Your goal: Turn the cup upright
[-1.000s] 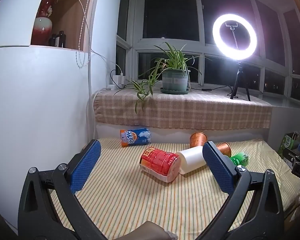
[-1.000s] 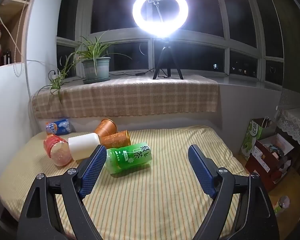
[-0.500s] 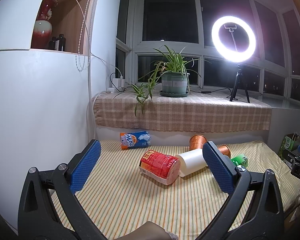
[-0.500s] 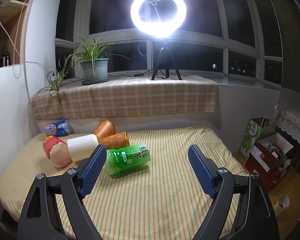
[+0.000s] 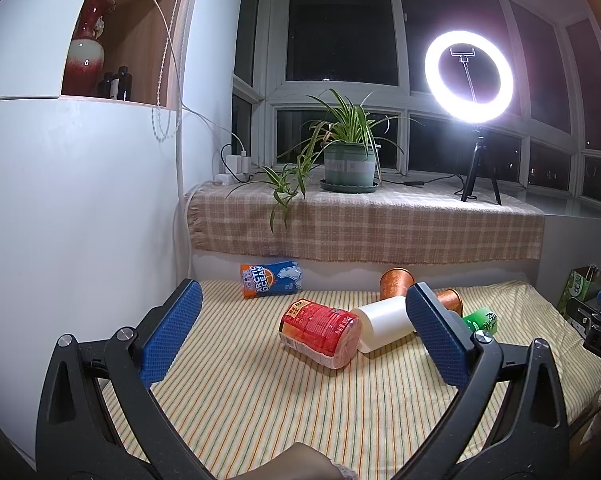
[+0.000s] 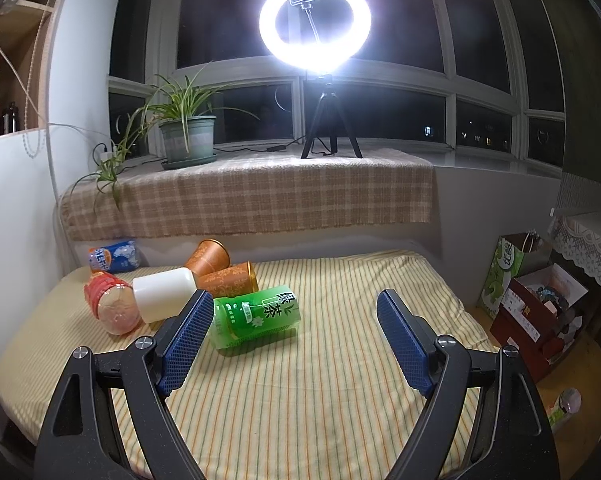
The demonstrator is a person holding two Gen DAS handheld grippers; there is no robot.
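Note:
Several cups lie on their sides on the striped table (image 6: 320, 392). A red cup (image 5: 320, 332) (image 6: 110, 304), a white cup (image 5: 384, 322) (image 6: 164, 290), two orange cups (image 6: 210, 256) (image 6: 230, 278), a green tea cup (image 6: 256, 316) (image 5: 480, 320) and a blue Arctic Ocean cup (image 5: 270, 278) (image 6: 110, 256) are there. My left gripper (image 5: 300, 328) is open and empty, held back from the red cup. My right gripper (image 6: 296, 336) is open and empty, with the green cup just beyond its left finger.
A checked-cloth sill (image 6: 252, 196) behind the table carries a potted plant (image 6: 186, 136) and a ring light on a tripod (image 6: 314, 24). A white cabinet (image 5: 72, 208) stands at the left. Boxes (image 6: 536, 312) sit on the floor at the right.
Both grippers have drifted slightly; the cups sit a little lower in the left wrist view and slightly left in the right wrist view. No cup has moved.

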